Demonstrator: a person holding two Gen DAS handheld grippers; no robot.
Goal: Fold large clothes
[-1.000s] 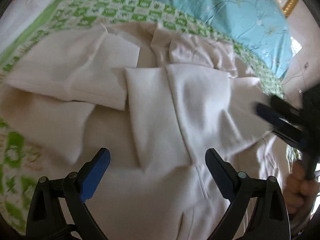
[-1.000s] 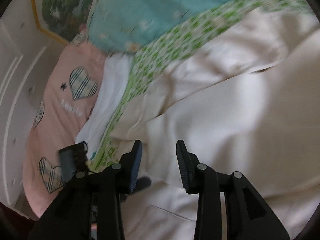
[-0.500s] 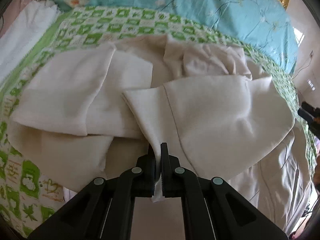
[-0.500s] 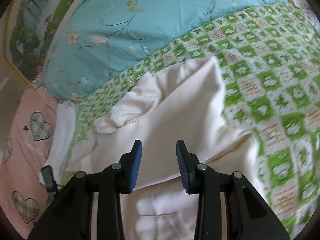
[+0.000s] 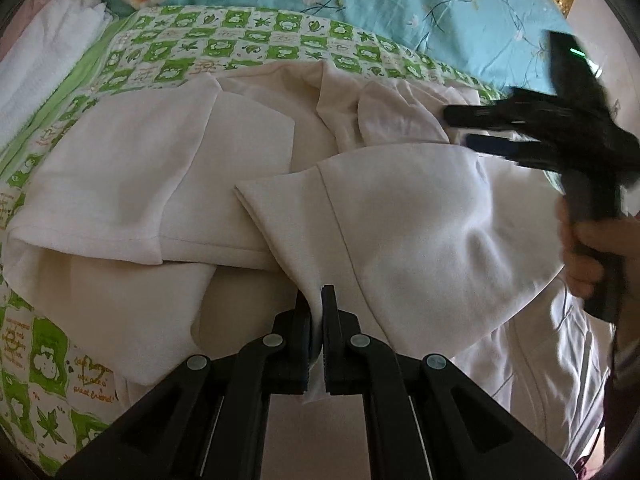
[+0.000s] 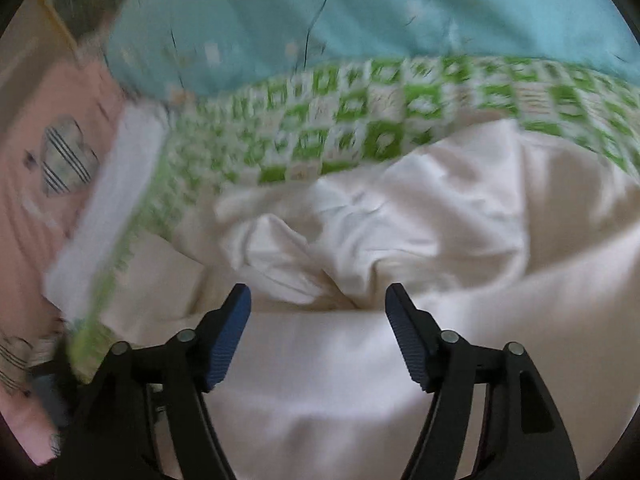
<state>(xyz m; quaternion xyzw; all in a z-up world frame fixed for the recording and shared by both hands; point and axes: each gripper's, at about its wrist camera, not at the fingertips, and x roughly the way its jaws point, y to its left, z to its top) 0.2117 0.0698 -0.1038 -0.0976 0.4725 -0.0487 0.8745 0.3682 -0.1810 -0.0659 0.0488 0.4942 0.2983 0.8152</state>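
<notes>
- Since half a second ago the right gripper (image 6: 318, 322) has swung back over the cream garment (image 5: 420, 216); its jaws have just been opening, nothing between them.
- Garment sprawls across the green checked bedsheet (image 5: 248, 46).
- Left gripper (image 5: 316, 320) pinches a garment fold.

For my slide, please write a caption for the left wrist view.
Left gripper shut on a cream garment over a green checked sheet; open right gripper nearby.
</notes>
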